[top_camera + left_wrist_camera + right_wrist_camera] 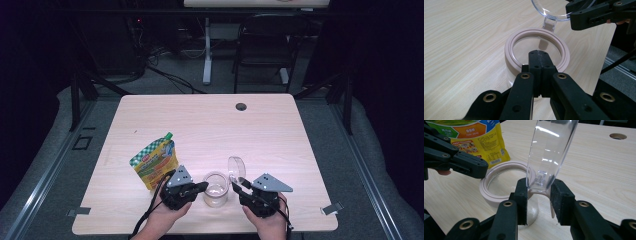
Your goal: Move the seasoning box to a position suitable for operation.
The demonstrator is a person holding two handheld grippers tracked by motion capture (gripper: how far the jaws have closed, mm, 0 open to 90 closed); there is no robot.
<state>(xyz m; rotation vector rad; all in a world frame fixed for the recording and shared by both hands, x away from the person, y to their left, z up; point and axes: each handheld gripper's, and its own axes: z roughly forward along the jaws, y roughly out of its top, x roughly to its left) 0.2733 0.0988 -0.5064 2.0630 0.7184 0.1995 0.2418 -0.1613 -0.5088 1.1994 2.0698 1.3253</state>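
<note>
**Jar, hinged lid, 2 grippers**

Nearest you: your left gripper (539,53), jaws pressed together, tips resting on the jar (216,189) rim at the desk's (210,125) near edge. Your right gripper (539,192) brackets the upright clear lid (550,150) at its hinge; whether it pinches, you cannot tell. Beyond, left: yellow pouch (155,162).

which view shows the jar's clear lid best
The right gripper view: the clear lid stands upright and close between the right gripper jaws, above the jar. The left gripper view catches its lower edge and hinge at the top. The high view shows it small.
</note>
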